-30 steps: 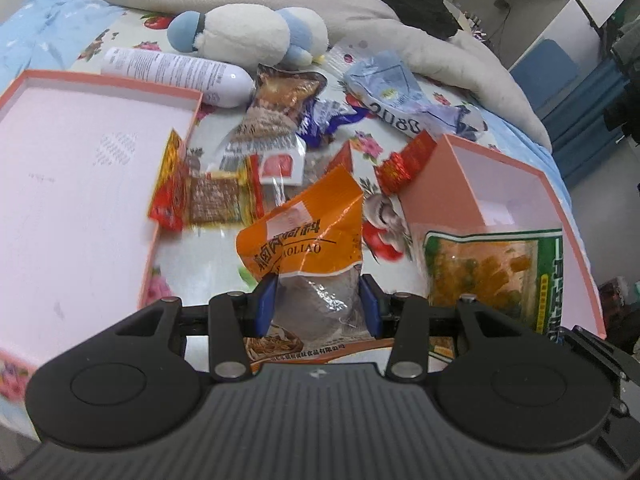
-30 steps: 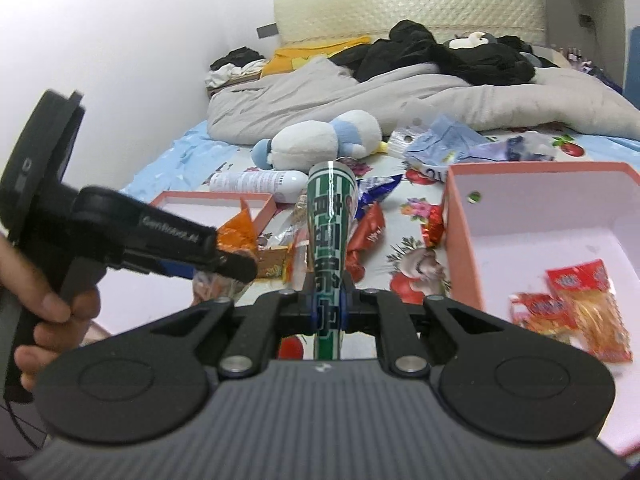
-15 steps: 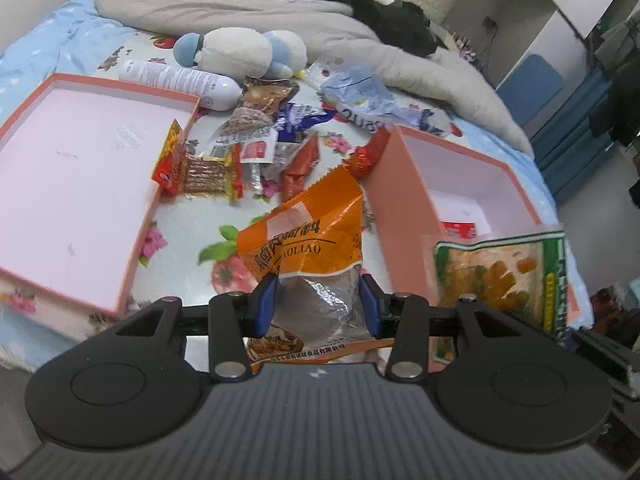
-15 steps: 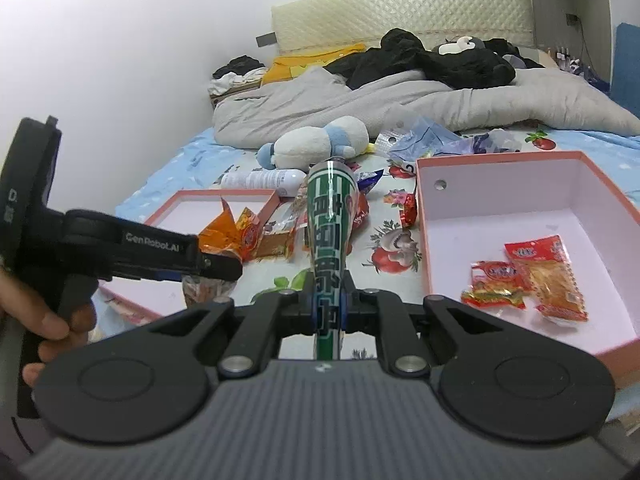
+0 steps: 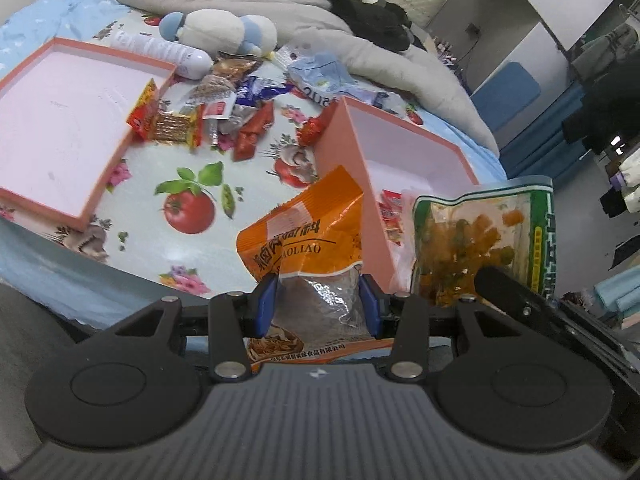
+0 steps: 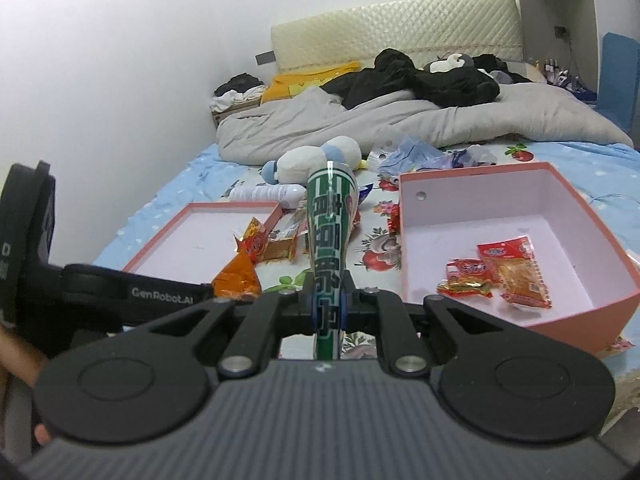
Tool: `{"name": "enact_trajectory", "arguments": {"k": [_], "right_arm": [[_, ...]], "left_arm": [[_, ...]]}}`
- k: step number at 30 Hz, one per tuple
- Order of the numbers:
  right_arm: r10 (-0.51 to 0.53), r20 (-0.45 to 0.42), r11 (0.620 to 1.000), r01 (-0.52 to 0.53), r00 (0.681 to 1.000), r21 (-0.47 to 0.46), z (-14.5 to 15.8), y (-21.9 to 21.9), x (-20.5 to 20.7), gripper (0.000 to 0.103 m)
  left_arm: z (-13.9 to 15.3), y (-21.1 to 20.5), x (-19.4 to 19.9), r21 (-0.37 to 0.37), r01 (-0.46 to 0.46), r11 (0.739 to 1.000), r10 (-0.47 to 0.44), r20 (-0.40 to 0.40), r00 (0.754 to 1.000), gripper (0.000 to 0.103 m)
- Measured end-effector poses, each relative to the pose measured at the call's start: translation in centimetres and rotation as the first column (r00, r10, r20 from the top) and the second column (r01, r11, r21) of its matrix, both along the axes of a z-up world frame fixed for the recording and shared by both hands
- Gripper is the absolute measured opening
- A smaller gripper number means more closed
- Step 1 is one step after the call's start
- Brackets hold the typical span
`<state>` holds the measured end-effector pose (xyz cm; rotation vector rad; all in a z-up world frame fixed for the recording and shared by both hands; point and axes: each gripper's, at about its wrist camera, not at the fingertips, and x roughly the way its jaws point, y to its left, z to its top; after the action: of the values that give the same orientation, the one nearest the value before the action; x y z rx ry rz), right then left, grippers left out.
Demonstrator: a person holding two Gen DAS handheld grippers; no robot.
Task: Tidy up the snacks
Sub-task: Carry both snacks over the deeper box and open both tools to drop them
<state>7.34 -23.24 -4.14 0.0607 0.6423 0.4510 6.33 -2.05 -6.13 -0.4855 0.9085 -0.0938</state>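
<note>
My left gripper (image 5: 318,306) is shut on an orange snack bag (image 5: 304,236) and holds it above the near edge of the bed. My right gripper (image 6: 326,308) is shut on a green snack bag (image 6: 330,224), seen edge-on; the same bag (image 5: 484,236) shows at the right of the left wrist view. A deep pink box (image 6: 500,196) at the right holds two red snack packets (image 6: 508,268). A shallow pink lid (image 5: 60,132) lies at the left. Several loose snacks (image 5: 224,116) lie between them.
A plush toy (image 5: 220,32), a white bottle (image 5: 160,50) and a blue bag (image 5: 320,76) lie behind the snacks. A grey duvet (image 6: 400,120) and dark clothes cover the far bed. The floral sheet (image 5: 188,208) shows between the boxes. The left gripper body (image 6: 100,292) shows in the right wrist view.
Both grippers have pulled back and up from the bed, each still holding its bag. More of the bed, both boxes and the near bed edge show now.
</note>
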Motion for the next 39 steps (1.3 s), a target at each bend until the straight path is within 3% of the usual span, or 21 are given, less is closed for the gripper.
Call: {"name": "enact_trajectory", "arguments": {"k": [10, 18, 27, 39], "right_arm": [[-0.067, -0.018, 0.998, 0.067, 0.998, -0.011, -0.4, -3.2, -1.4, 0.014], [-0.132, -0.020, 0.991, 0.132, 0.991, -0.004, 0.0, -5.2, 0.4, 0.014], [-0.192, -0.036, 0.981, 0.191, 0.981, -0.018, -0.4, -8.0, 5.4, 0.014], [-0.258, -0.136, 0.965, 0.249, 0.957, -0.075, -4.6, -12.4, 14.3, 0.016]], "left_arm": [[1.6, -2.4, -0.4, -0.007, 0.038, 0.999, -0.038, 0.048, 0.998, 0.049], [2.8, -5.0, 2.2, 0.015, 0.098, 0.995, -0.099, 0.065, 0.993, 0.049], [1.4, -9.3, 8.8, 0.026, 0.178, 0.984, -0.178, 0.012, 0.984, 0.049], [-3.7, -14.3, 19.8, -0.010, 0.260, 0.965, -0.260, -0.092, 0.961, 0.049]]}}
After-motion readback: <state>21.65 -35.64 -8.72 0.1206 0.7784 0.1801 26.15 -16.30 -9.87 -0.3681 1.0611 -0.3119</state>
